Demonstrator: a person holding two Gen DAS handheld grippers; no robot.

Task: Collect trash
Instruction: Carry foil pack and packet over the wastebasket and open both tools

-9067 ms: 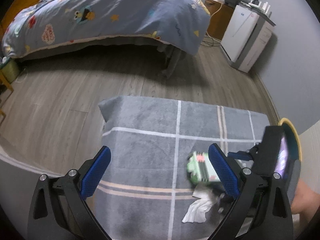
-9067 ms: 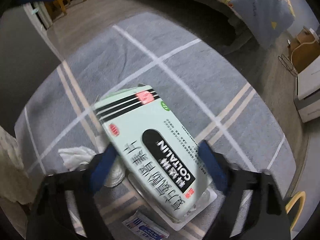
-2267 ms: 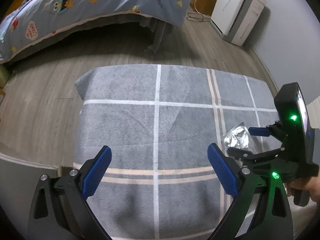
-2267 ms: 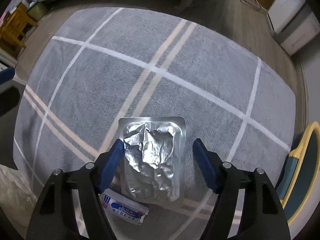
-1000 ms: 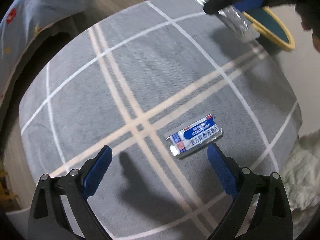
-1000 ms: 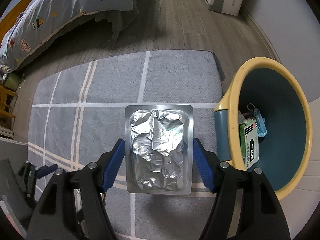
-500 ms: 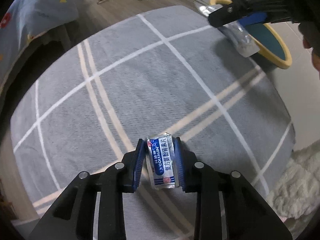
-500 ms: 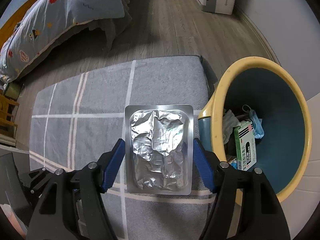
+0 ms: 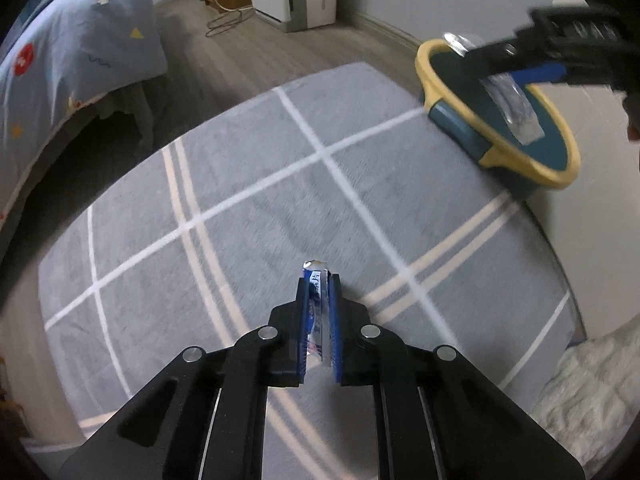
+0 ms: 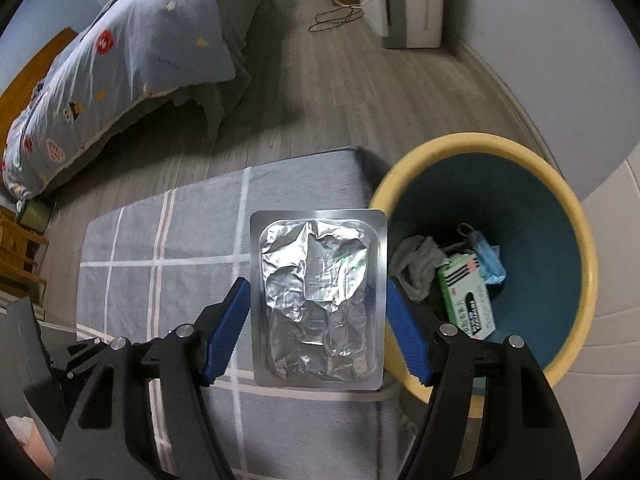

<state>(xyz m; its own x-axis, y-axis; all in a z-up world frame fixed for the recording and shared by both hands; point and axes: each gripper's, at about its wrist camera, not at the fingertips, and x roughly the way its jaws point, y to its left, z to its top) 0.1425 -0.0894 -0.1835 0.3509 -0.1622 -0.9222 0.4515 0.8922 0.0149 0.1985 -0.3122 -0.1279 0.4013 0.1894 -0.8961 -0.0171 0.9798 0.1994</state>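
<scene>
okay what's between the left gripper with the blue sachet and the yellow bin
Only bare grey rug: in the left wrist view nothing lies between the left gripper, shut on the blue sachet, and the yellow bin.

Blue-white sachet (image 9: pixel 317 300) pinched upright above grey rug; crumpled silver foil blister tray (image 10: pixel 319 300) held beside yellow-rimmed teal bin (image 10: pixel 560 208).

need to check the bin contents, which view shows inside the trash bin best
The right wrist view: it looks down into the trash bin, showing a green box and crumpled waste. The left wrist view shows only its rim side-on.
</scene>
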